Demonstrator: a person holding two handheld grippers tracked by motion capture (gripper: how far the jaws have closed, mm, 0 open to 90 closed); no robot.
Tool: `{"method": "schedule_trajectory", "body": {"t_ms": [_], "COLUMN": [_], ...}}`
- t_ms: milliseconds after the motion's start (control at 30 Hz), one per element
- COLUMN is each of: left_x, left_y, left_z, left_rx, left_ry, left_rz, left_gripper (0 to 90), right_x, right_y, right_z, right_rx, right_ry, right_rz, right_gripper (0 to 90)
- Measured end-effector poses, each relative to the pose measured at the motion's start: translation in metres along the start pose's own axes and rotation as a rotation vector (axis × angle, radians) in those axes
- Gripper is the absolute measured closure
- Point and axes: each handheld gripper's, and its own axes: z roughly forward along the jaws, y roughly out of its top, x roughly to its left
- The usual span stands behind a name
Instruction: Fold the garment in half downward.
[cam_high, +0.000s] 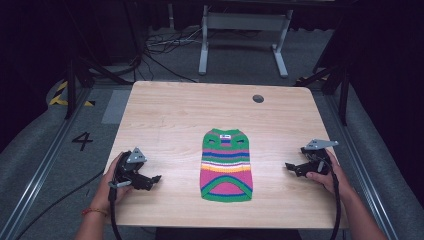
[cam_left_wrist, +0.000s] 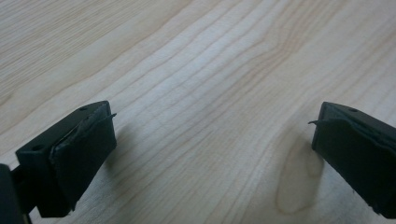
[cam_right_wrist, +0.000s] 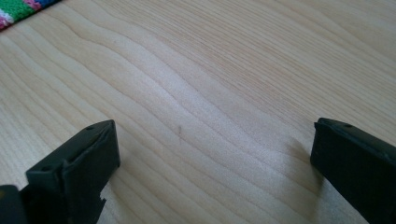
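1. High view: striped knitted garment (cam_high: 226, 165) lies flat mid-table (cam_high: 165, 107); left gripper (cam_high: 150, 181) and right gripper (cam_high: 294, 168) flank it, well apart.
2. Both grippers' jaws gape wide, holding nothing.

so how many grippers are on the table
2: the left gripper left of the striped sweater, the right gripper to its right, both with jaws open and empty.

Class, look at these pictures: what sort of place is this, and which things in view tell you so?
Probably a lab or recording space set up for handling tests. A bare wooden table holds one striped knitted garment, with a hand-held left gripper and right gripper either side; loose cables cross the grey floor behind.
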Motion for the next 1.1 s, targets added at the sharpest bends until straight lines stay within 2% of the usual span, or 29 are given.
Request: {"method": "schedule_trajectory", "body": {"t_ms": [267, 433, 500, 733, 767, 933, 1033, 1100], "left_x": [-0.002, -0.005, -0.006, -0.004, -0.002, 0.0, 0.003, 0.003], "left_y": [-0.004, -0.009, -0.01, -0.009, -0.007, -0.001, 0.007, 0.015], "left_z": [-0.004, -0.007, -0.008, -0.007, -0.007, -0.005, -0.004, -0.002], "left_rx": [0.001, -0.001, -0.001, 0.001, 0.004, 0.03, 0.038, 0.049], "left_ry": [0.006, -0.012, -0.004, -0.024, -0.032, -0.034, -0.031, -0.049], "left_rz": [0.001, 0.011, 0.006, 0.024, 0.038, 0.041, 0.038, 0.034], "left_gripper": [0.0, 0.2, 0.2, 0.2, 0.1, 0.9, 10.2, 21.5], "right_x": [0.001, 0.001, 0.001, 0.001, 0.0, 0.0, 0.0, 0.001], "right_y": [-0.001, -0.001, -0.001, -0.002, -0.001, 0.0, 0.003, 0.004], "right_z": [-0.001, -0.001, -0.002, -0.002, -0.003, -0.004, -0.007, -0.009], "right_rx": [0.0, 0.001, 0.001, 0.007, 0.014, 0.023, 0.021, 0.035], "right_ry": [-0.009, -0.011, -0.014, -0.003, 0.002, 0.017, 0.032, 0.043], "right_rz": [0.011, 0.011, 0.013, 0.002, -0.001, -0.009, -0.016, -0.014], "right_gripper": [1.4, 1.4, 1.4, 1.5, 1.7, 5.5, 19.6, 22.8]}}
